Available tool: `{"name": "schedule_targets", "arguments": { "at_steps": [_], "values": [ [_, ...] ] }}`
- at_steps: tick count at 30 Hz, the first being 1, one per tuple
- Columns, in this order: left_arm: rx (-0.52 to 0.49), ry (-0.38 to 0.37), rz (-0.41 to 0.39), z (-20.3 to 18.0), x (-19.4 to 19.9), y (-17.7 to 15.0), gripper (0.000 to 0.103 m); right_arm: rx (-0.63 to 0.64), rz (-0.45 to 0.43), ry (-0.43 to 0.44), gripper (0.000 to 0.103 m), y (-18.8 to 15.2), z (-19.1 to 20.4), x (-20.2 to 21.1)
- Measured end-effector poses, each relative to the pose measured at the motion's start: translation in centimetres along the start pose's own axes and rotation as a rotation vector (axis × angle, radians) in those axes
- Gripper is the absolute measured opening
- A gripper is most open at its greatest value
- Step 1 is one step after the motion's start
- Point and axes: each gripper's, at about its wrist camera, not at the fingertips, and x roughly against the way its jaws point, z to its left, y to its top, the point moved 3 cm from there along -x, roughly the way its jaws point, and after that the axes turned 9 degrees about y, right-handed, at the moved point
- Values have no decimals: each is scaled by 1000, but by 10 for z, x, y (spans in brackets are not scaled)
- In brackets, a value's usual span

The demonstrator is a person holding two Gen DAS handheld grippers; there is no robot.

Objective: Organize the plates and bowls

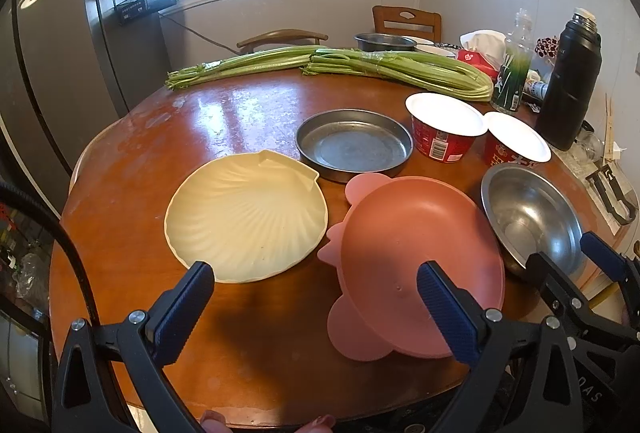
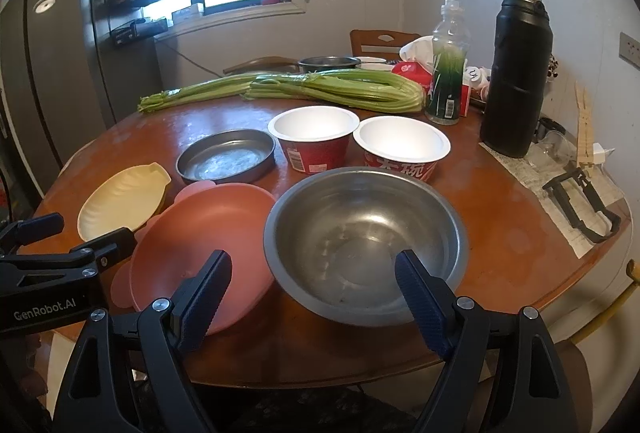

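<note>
A glossy, worn wooden tabletop (image 1: 248, 105) is seen; the steel bowl (image 2: 360, 245) and pan (image 1: 354, 143) are dull metal, the pink plate (image 1: 416, 265) matt plastic.

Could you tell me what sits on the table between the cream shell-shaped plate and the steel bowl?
The pink bowl sits between the cream shell-shaped plate and the steel bowl, its rim nearly meeting the steel bowl's; both wrist views show it.
</note>
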Motion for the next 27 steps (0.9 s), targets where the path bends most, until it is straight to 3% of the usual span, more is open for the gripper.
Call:
{"name": "schedule_targets", "arguments": {
  "at_steps": [17,24,27],
  "values": [
    [22,0,-3,17,1,8,102,34,-16,18,85,17,18,2],
    [96,53,-2,61,-4,20,102,89,-33,127,85,47,58,-3],
    [146,89,14,90,-11,23,102,107,3,186,85,59,75,-16]
  ]
}}
